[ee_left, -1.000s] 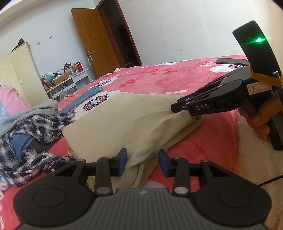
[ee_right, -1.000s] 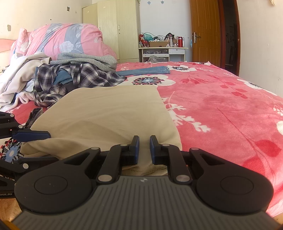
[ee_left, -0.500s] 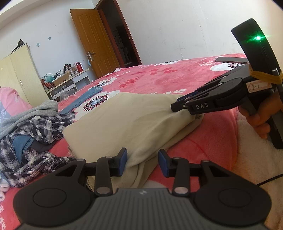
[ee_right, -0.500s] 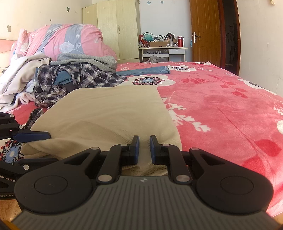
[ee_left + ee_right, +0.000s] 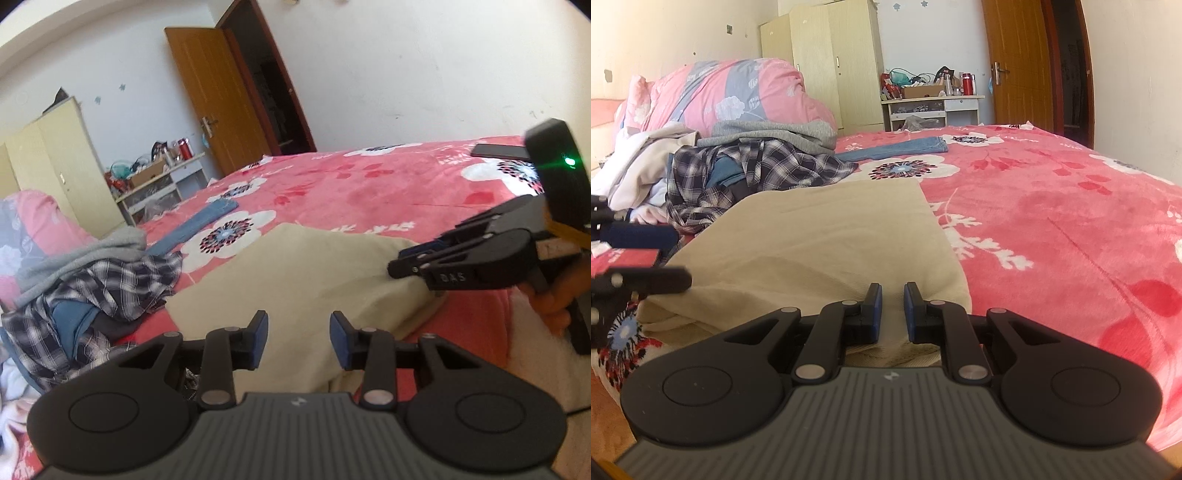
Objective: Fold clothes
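A beige garment (image 5: 827, 240) lies flat on the bed (image 5: 1071, 206). The right claw (image 5: 892, 310), narrowly parted, probably pinches its near hem at 6 o'clock. The left claw (image 5: 298, 338) hangs half-open, empty. Grip both corners before lifting evenly.

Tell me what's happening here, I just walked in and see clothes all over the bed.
A person is folding laundry with a handheld gripper in each hand. The beige garment lies spread on the pink floral bedspread. The right gripper is pinching its near edge, jaws nearly closed on the cloth. The left gripper hangs over the other near corner with its jaws apart, gripping nothing. A heap of unfolded clothes, including a plaid shirt, waits beside it.
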Demonstrator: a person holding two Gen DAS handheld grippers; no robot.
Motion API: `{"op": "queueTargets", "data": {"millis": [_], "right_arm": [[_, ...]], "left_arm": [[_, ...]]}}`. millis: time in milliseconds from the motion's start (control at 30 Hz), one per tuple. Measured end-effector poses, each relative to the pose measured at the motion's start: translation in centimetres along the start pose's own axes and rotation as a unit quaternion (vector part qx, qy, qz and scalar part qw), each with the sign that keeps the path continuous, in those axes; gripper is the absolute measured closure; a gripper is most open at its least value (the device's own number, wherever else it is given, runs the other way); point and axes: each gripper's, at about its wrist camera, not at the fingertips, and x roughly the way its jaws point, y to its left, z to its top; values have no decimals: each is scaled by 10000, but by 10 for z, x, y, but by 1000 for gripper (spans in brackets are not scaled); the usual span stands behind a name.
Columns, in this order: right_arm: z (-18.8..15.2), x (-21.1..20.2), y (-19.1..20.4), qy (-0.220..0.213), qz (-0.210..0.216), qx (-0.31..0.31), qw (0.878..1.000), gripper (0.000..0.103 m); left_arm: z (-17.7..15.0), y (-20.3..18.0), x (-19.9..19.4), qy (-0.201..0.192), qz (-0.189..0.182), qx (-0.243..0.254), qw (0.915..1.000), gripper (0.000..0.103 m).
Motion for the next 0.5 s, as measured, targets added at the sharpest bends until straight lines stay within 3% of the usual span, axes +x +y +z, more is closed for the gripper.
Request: {"op": "queueTargets", "data": {"millis": [133, 300, 500], "right_arm": [[0, 0, -3, -4, 75, 77, 9999, 91], [-1, -1, -7, -2, 199, 189, 9996, 91], [-1, -2, -9, -16, 241, 229, 9994, 90]], "left_arm": [[-9, -2, 19, 458, 98, -23, 9989, 64], [-12, 0, 18, 486, 109, -240, 9985, 64], [-11, -3, 20, 572, 161, -159, 9981, 64]]}}
